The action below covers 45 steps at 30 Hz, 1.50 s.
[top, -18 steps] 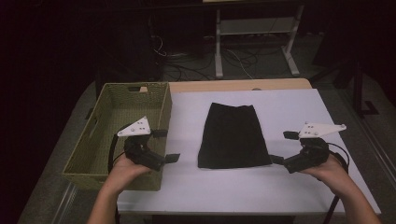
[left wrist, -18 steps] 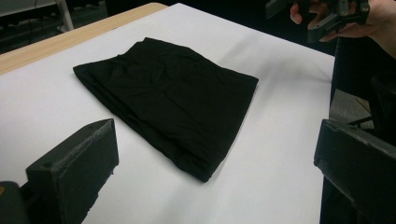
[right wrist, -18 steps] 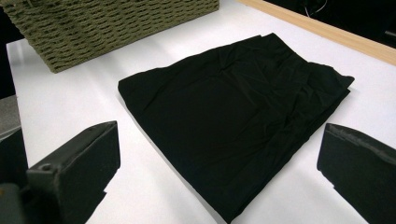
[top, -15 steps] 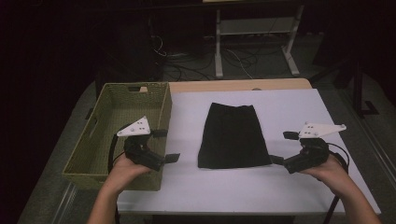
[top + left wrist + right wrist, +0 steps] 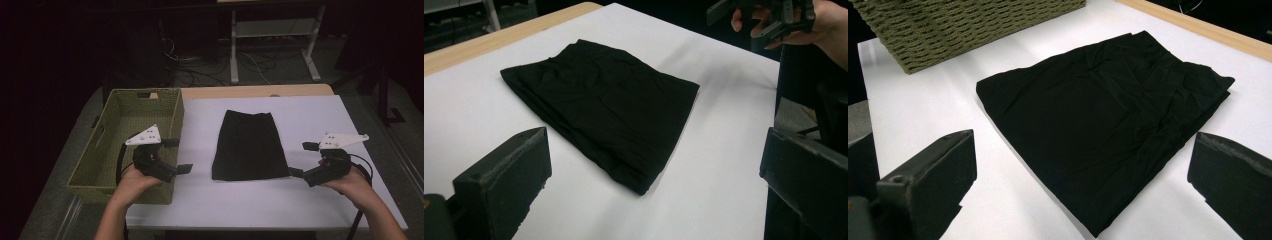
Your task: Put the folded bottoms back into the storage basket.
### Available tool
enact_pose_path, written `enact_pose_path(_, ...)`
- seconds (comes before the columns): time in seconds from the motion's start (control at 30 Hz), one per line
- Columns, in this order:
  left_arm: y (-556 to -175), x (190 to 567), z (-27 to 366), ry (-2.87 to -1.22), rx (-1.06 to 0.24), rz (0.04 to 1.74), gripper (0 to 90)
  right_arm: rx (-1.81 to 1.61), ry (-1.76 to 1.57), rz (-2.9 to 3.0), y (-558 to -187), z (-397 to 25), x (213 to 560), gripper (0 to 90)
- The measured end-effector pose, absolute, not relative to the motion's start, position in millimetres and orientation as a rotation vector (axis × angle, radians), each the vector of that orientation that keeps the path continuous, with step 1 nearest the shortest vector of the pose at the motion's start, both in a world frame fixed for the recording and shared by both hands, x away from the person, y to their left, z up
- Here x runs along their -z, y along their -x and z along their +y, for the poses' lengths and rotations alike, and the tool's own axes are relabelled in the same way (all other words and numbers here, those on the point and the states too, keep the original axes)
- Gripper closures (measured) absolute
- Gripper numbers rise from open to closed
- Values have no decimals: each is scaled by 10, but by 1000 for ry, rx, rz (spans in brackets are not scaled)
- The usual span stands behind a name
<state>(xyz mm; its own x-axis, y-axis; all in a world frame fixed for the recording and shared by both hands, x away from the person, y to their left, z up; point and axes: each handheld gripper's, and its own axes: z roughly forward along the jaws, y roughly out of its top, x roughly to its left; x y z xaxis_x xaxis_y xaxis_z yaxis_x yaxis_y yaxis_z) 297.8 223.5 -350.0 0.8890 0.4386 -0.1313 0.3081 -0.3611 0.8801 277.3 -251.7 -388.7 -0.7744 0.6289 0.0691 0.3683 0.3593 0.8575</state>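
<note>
A folded black cloth (image 5: 247, 145) lies flat in the middle of the white table (image 5: 310, 115). My left gripper (image 5: 178, 155) hovers over the basket's near right corner, left of the cloth, open and empty, jaws pointing at the cloth. My right gripper (image 5: 303, 159) sits just right of the cloth's near right corner, also open and empty. In the left gripper view the cloth (image 5: 604, 107) lies ahead between the wide jaws of the left gripper (image 5: 656, 150), with the right gripper (image 5: 769, 20) beyond. The right gripper view has the cloth (image 5: 1103, 125) close ahead of the right gripper (image 5: 1083, 150).
A green woven basket (image 5: 107, 135), empty inside, stands against the table's left edge; its side (image 5: 963, 30) appears beyond the cloth in the right gripper view. A wooden strip (image 5: 250, 92) runs along the table's far edge. Past it the dark floor holds cables and a white stand (image 5: 272, 35).
</note>
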Motion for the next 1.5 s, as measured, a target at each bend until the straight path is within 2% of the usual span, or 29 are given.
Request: enact_pose_path(1.5,-2950,3502,2279,-1931,-157,522,5,-1325,-856,2490,-2767,-2266,4316,0)
